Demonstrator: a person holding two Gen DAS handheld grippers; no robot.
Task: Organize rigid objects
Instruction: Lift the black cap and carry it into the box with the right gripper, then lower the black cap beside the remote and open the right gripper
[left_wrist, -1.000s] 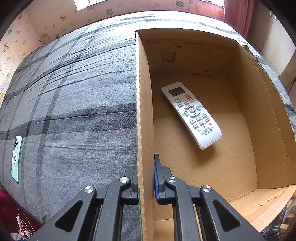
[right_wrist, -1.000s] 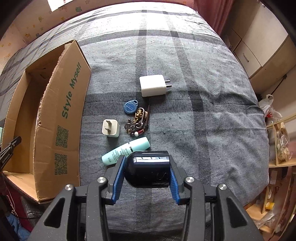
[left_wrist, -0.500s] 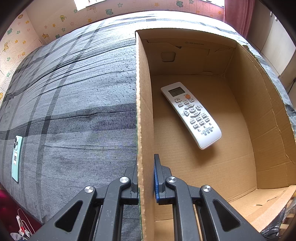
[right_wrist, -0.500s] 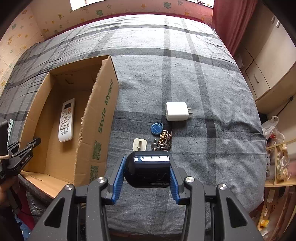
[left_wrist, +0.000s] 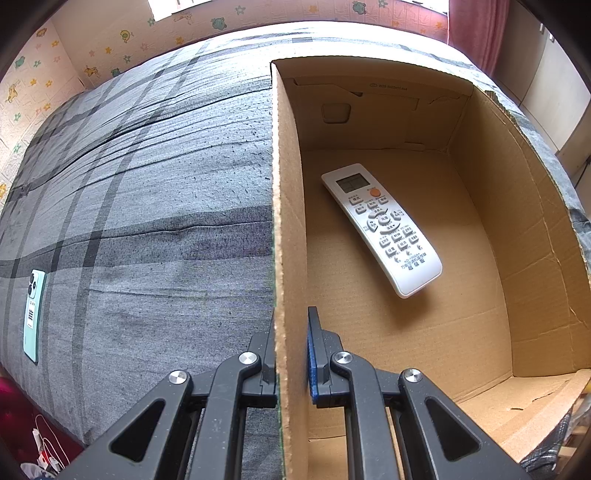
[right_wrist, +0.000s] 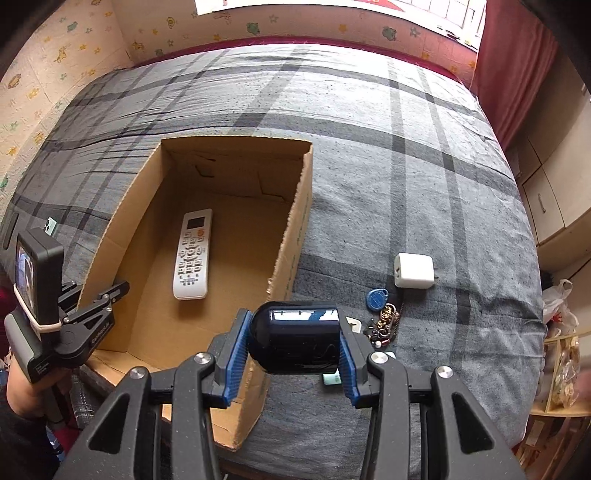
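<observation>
Low in the frame, the right gripper (right_wrist: 293, 345) clamps a glossy, rounded black case (right_wrist: 295, 338), probably rigid and slippery, across its sides, while the left gripper (left_wrist: 291, 350) pinches the cardboard box (left_wrist: 290, 221) wall.

Both wrist views look steeply down; left sits close at the cardboard box (left_wrist: 291, 229), right seemingly higher, sharing its interior.

Grey plaid bed (right_wrist: 369, 155); cartoon wallpaper (right_wrist: 74, 48); red curtain (right_wrist: 513, 66); cabinets (right_wrist: 554, 192).

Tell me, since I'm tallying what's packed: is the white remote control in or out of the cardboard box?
In. The white remote control lies flat, buttons up, on the cardboard box floor.
</observation>
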